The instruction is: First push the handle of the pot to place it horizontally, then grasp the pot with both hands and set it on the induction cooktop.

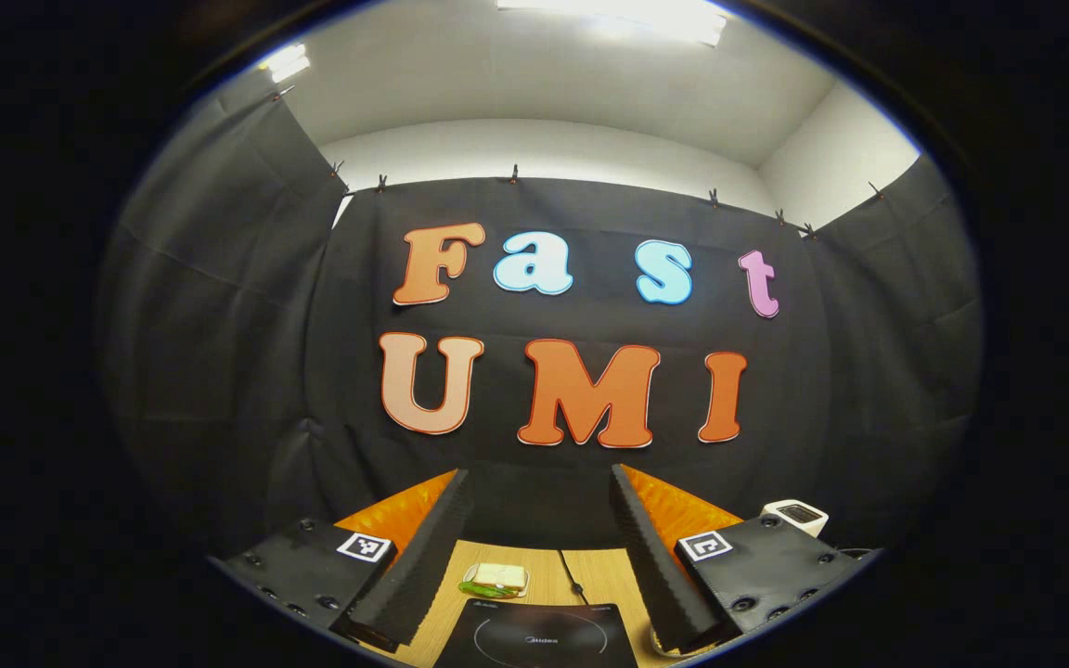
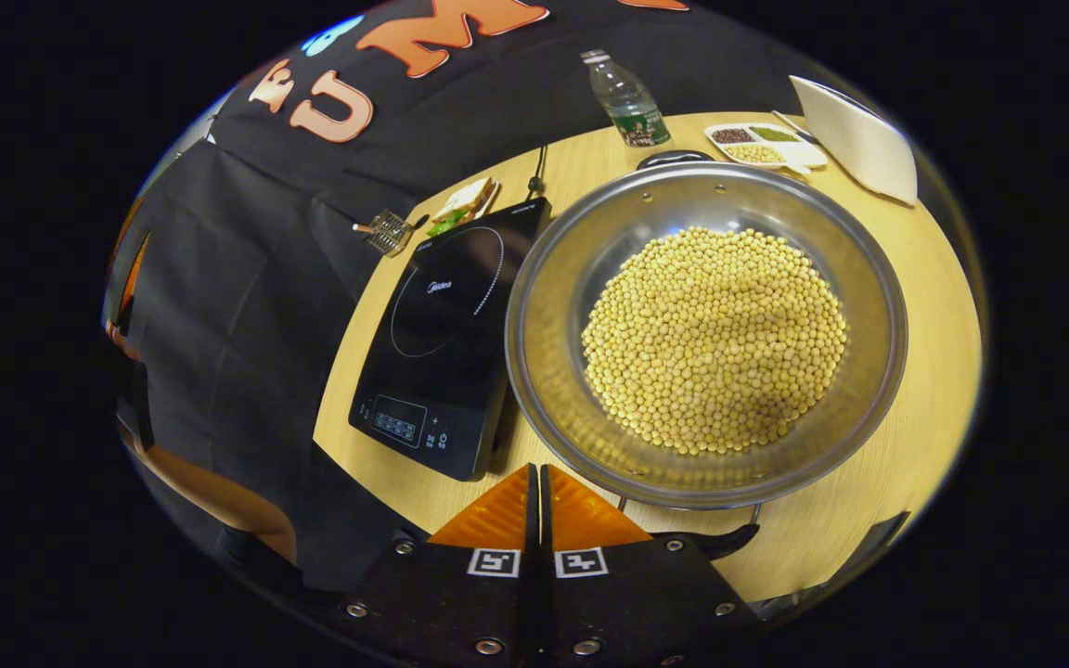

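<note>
R tool pressed together over pot's near rim, pot w/ soybeans on counter, induction cooktop touching it at 9 o'clock, L tool spread, raised, cooktop below at 6.

- The pot is a wide, shallow steel pan standing upright on the wooden counter, its bottom covered with a heap of pale yellow beans.
- One dark handle shows at its far rim, another at its near rim.
- The induction cooktop is a flat black slab with a ring mark and a control panel, lying just beside the pot, nothing on it.
</note>
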Motion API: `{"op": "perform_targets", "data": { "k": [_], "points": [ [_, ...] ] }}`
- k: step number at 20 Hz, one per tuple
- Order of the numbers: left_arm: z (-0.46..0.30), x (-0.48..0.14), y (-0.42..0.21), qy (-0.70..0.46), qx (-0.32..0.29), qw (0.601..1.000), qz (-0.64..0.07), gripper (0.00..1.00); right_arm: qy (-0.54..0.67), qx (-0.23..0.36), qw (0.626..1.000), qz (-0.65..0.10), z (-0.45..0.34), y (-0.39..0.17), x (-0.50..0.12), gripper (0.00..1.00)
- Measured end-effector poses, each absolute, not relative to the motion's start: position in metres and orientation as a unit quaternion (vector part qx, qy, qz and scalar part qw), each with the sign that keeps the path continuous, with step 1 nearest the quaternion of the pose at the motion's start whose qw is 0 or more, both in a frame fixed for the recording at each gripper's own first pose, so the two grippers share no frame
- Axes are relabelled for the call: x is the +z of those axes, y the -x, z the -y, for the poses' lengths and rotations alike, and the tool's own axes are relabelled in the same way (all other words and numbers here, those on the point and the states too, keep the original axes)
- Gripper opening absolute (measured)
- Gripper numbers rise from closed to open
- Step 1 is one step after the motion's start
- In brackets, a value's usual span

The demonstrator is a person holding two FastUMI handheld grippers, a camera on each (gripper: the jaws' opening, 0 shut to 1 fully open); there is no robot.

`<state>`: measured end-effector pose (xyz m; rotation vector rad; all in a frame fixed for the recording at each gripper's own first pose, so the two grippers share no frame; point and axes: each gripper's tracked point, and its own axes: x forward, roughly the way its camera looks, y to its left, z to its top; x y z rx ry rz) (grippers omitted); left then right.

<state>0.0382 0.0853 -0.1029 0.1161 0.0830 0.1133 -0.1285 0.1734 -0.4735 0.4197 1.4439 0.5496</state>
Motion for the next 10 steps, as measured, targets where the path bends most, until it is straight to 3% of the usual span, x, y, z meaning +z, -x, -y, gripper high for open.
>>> {"op": "perform_targets", "data": {
  "k": [6, 10],
  "points": [
    [-0.078, -0.117, -0.049, -0.060, 0.049, 0.996, -0.053, 0.97, -0.207, 0.241, 0.659, -0.682, -0.179, 0.143, -0.494, 0.00],
    [-0.069, -0.128, -0.061, -0.056, 0.041, 0.995, -0.066, 0.97, -0.210, 0.245, 0.655, -0.684, -0.169, 0.140, -0.493, 0.00]
  ]
}}
